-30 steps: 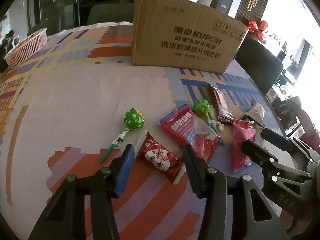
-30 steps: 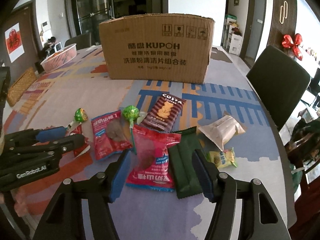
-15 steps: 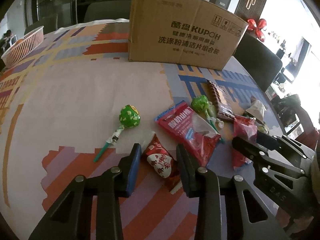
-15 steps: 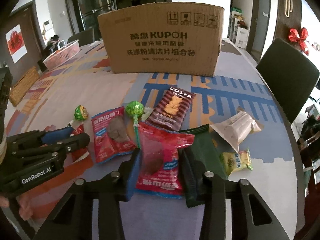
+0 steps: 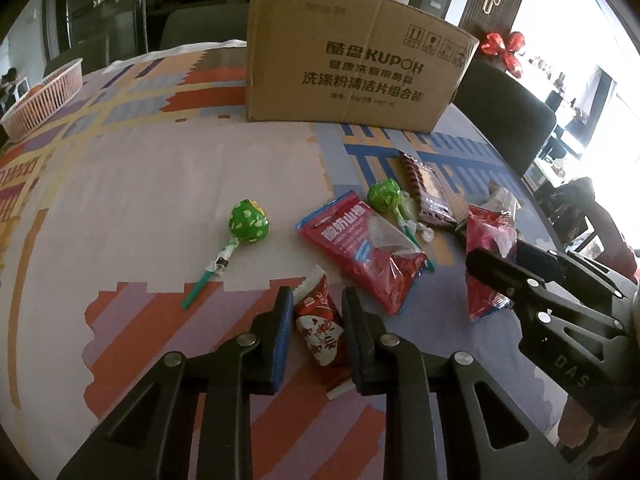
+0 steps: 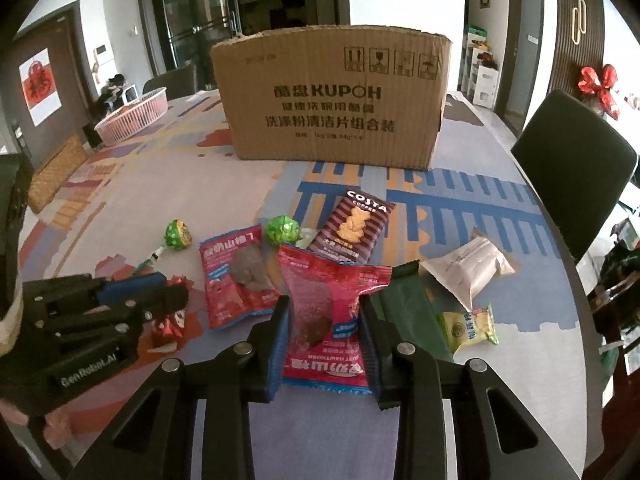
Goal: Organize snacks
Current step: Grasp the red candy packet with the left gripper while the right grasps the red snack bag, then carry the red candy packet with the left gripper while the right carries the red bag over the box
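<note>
My left gripper [image 5: 317, 296] is closing, and its blue pads press both sides of a small red-and-white candy packet [image 5: 320, 320] lying on the patterned tablecloth. My right gripper [image 6: 323, 304] is closing too; its pads pinch a red hawthorn snack packet [image 6: 320, 280], which crumples and stands up between them. A cardboard box [image 6: 332, 104] with an open top stands behind the snacks. The left gripper's body [image 6: 100, 320] shows at the lower left of the right wrist view.
Loose on the cloth: two green lollipops [image 5: 248, 222] [image 5: 384, 196], a second red packet [image 6: 236, 272], a Costa cookie pack [image 6: 352, 232], a dark green packet [image 6: 404, 312], a white packet [image 6: 468, 268], a small yellow packet [image 6: 468, 326]. Pink basket [image 6: 136, 118] far left; dark chair [image 6: 572, 168] right.
Both grippers' jaws have narrowed from wide apart onto their packets. The small candy packet has turned in line with the left fingers; the red hawthorn packet has bunched up between the right pads.
</note>
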The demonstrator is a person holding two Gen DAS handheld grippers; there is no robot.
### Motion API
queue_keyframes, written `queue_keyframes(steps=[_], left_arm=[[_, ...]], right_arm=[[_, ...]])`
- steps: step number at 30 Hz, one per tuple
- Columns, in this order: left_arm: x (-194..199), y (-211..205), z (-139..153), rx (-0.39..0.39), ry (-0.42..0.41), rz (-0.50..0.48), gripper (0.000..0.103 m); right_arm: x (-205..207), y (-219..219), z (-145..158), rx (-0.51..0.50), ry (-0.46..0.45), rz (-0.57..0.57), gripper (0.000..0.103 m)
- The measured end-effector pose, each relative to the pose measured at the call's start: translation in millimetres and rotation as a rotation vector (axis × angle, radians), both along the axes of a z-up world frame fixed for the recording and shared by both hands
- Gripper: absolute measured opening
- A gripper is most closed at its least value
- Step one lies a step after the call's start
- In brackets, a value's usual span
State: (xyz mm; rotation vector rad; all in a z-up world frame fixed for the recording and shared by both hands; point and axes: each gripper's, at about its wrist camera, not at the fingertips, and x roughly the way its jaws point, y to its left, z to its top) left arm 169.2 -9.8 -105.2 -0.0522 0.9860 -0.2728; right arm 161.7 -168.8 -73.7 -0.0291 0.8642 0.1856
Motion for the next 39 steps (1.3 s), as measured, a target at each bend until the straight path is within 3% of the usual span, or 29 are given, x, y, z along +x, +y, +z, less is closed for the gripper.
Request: queue_keyframes(steps=[7, 10, 16, 39], left_arm=[[-4.5, -2.6, -6.6, 0.007, 0.019, 0.023, 0.033], [-6.7, -3.8, -6.9, 0.002, 0.02, 0.013, 0.025], [-10.3, -5.2, -0.6, 0.003, 0.0, -0.001, 0.022], [4.9, -5.2, 113.7, -0.024, -0.297, -0.024, 0.022]], right_arm=[[-5.6, 3.3, 1.6, 0.005, -0.004, 0.017, 0.033], [-6.5, 4.1, 1.5, 0.007, -0.004, 0.019, 0.033], [-7.5, 3.9, 3.6, 0.014, -0.008, 0.025, 0.033], [0.0, -0.3, 77.3, 0.036, -0.2, 0.041, 0.033]])
